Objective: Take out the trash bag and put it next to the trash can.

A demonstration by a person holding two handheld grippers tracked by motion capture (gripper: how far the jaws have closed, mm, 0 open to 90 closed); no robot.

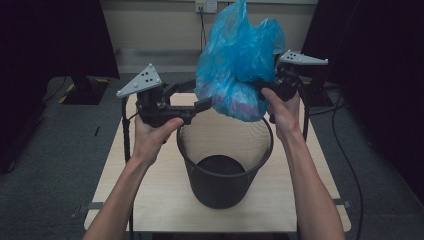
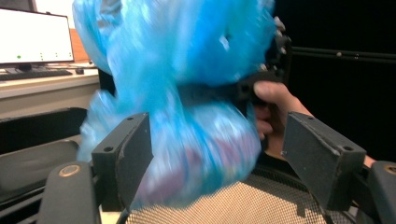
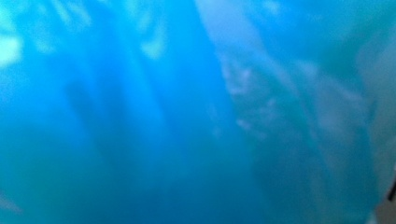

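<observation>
While the right gripper (image 1: 264, 90) is pinching the blue plastic bag (image 1: 239, 60) at its middle, jaws closed on the film, the bag is hanging above the back rim of the black mesh bin (image 1: 225, 170), bottom bulging just over the opening. Left gripper (image 1: 202, 105) is sitting with jaws wide apart, tips right at the bag's lower left side, not clamping it. Bin is standing on the wooden table (image 1: 150, 200). Right gripper view is showing blurred blue film.
</observation>
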